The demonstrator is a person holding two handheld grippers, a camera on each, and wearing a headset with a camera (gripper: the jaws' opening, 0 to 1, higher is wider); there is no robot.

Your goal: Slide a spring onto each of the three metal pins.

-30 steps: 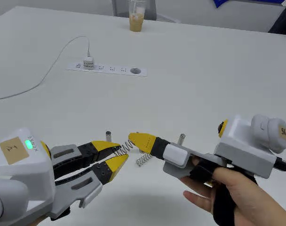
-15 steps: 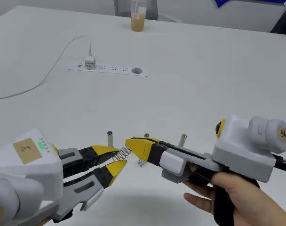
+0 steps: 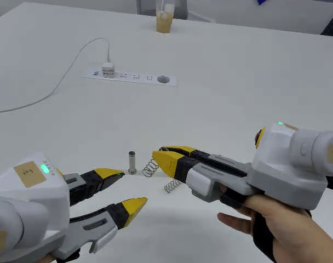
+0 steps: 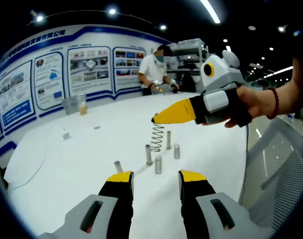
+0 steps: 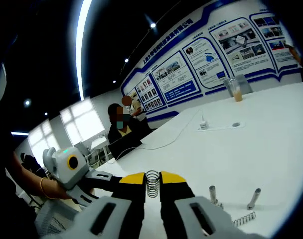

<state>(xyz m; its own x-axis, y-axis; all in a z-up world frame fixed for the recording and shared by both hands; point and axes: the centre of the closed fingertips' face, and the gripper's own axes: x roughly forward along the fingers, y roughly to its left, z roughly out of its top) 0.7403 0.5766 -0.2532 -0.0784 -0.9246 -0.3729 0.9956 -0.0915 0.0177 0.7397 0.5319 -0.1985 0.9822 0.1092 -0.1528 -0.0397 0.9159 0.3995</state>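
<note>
My right gripper (image 3: 159, 155) is shut on a small metal spring (image 3: 150, 168), which hangs from its yellow tips just right of an upright metal pin (image 3: 132, 163). In the right gripper view the spring (image 5: 152, 183) stands pinched between the shut jaws, with two pins (image 5: 212, 194) on the table beyond. A second spring (image 3: 172, 186) lies loose on the white table under the right gripper. My left gripper (image 3: 122, 189) is open and holds nothing, low at the left. In the left gripper view the held spring (image 4: 156, 137) dangles above several pins (image 4: 148, 154).
A white power strip (image 3: 131, 78) with a plugged-in adapter and a cable trailing left lies mid-table. A cup of drink (image 3: 165, 19) stands at the far edge. People stand and sit in the background of both gripper views.
The left gripper has let go of the spring, opened and drawn back. The right gripper now holds the spring alone, lower and nearer the pin.
</note>
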